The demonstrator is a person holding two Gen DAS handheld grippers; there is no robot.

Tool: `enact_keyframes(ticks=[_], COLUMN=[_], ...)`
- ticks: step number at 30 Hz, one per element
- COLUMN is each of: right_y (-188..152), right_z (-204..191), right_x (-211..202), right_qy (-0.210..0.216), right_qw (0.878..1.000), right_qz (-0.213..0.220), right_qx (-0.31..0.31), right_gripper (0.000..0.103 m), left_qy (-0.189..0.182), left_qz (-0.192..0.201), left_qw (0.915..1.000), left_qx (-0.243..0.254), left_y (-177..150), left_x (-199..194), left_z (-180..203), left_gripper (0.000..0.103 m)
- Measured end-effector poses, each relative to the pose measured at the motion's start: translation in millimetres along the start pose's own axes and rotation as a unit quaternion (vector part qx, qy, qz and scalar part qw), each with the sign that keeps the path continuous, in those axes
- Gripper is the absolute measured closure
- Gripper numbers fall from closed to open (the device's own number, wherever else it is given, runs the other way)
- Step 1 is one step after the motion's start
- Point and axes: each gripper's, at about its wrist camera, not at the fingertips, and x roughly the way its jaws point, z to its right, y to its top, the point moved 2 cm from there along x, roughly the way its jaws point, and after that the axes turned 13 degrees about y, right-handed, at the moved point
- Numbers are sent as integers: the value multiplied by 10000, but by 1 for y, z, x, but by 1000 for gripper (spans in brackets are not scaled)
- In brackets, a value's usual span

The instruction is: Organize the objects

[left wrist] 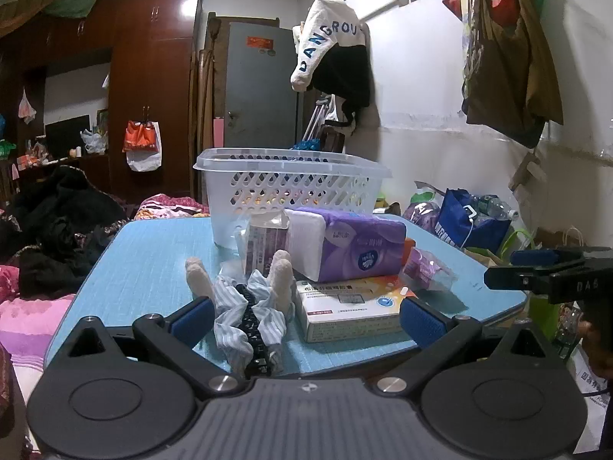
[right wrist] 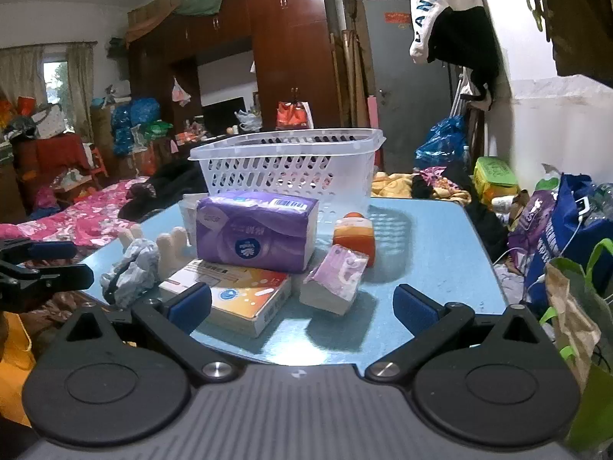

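A white lattice basket stands at the far side of a blue table. In front of it a purple tissue pack lies on an orange-white box. A striped cloth doll lies at the left. A small purple packet and an orange bottle lie at the right. My left gripper is open before the doll and box. My right gripper is open before the box and packet.
A bed with pink bedding and dark clothes lies left of the table. Bags crowd the floor at the right. A wardrobe and a grey door stand behind. Clothes hang on the wall.
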Motion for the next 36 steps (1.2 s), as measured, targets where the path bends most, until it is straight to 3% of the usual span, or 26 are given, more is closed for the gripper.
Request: enact_keyframes(ticks=[26,36], right_y=[3,2], right_z=[-2,2], right_x=[-8,-7], right_qy=[-63,272], right_qw=[9995,9995], right_qz=[226,151], right_qx=[-202,-3], right_gripper=[0,0], left_qy=[45,15], left_qz=[22,15], left_qw=[10000,10000], left_qx=[13,82], left_y=[0,-1], left_x=[1,1], left_z=[0,2], left_gripper=[0,0])
